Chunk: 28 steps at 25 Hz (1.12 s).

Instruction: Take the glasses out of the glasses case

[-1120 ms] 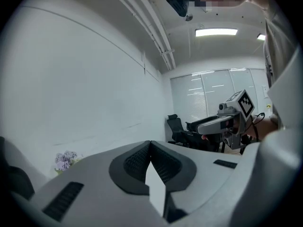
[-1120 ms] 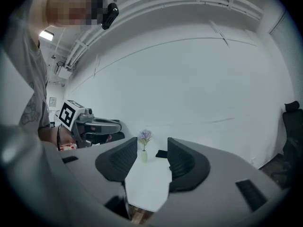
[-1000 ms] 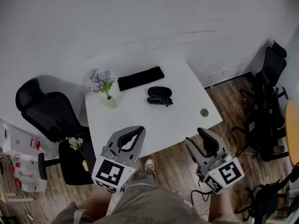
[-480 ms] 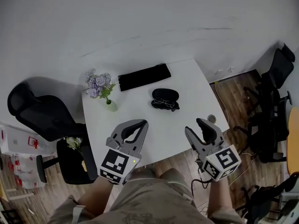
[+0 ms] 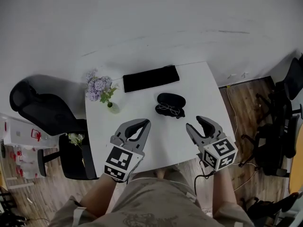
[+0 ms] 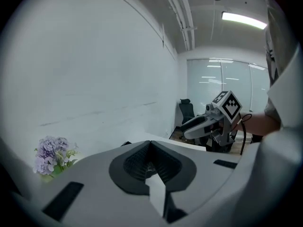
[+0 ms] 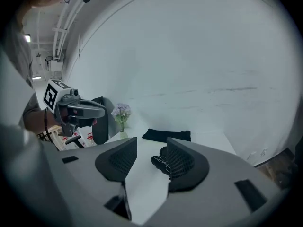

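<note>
A black oval glasses case (image 5: 171,99) lies mid-table, and a thin-framed pair of glasses (image 5: 169,109) rests against its near side. In the right gripper view the glasses (image 7: 161,160) show just past the jaws, partly hidden by the right jaw. My right gripper (image 5: 199,126) hovers over the table's near right part, a little short of the case, open and empty. At the near left my left gripper (image 5: 141,123) has its jaw tips touching, with nothing between them. The left gripper view shows those tips meeting (image 6: 150,142).
A flat black pouch (image 5: 150,78) lies at the back of the white table (image 5: 199,86). A small vase of purple flowers (image 5: 100,86) stands at the back left corner. Black office chairs (image 5: 42,115) stand on the wooden floor left and right of the table.
Both grippers have come forward and down, from in front of the table's near edge to over its near part. The case and glasses lie as before.
</note>
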Each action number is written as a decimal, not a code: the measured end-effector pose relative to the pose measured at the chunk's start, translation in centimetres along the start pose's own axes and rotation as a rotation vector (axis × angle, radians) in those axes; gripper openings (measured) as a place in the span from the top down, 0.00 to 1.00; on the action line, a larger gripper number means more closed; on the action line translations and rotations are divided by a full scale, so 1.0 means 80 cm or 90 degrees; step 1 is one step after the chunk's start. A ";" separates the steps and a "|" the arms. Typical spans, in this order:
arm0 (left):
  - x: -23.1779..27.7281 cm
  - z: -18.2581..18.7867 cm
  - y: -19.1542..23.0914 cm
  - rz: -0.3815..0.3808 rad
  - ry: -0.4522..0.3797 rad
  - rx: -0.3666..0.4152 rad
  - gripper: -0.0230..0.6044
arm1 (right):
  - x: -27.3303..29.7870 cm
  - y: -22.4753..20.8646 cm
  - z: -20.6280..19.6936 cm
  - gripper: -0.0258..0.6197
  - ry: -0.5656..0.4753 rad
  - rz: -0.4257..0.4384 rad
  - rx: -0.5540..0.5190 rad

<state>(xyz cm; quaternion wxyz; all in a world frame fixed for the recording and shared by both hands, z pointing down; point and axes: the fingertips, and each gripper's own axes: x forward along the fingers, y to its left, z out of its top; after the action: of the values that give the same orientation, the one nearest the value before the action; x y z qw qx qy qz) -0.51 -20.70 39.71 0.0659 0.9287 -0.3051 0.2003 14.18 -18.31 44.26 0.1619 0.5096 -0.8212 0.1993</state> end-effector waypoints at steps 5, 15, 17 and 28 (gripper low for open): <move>0.033 -0.009 0.022 0.051 -0.001 -0.050 0.94 | 0.057 -0.031 -0.024 0.63 0.070 0.054 -0.026; 0.093 -0.063 0.051 0.092 0.081 -0.085 0.94 | 0.173 -0.070 -0.086 0.61 0.196 0.134 -0.092; 0.101 -0.074 0.056 0.098 0.094 -0.082 0.94 | 0.193 -0.071 -0.098 0.61 0.210 0.151 -0.106; 0.117 -0.132 0.064 0.103 0.135 -0.109 0.94 | 0.269 -0.065 -0.185 0.61 0.318 0.176 -0.173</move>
<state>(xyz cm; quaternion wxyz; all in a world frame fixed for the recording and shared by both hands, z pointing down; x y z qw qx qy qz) -0.17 -27.25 53.18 0.1605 0.8656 -0.3861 0.2754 10.60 -29.78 68.05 0.3964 0.3023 -0.8367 0.2269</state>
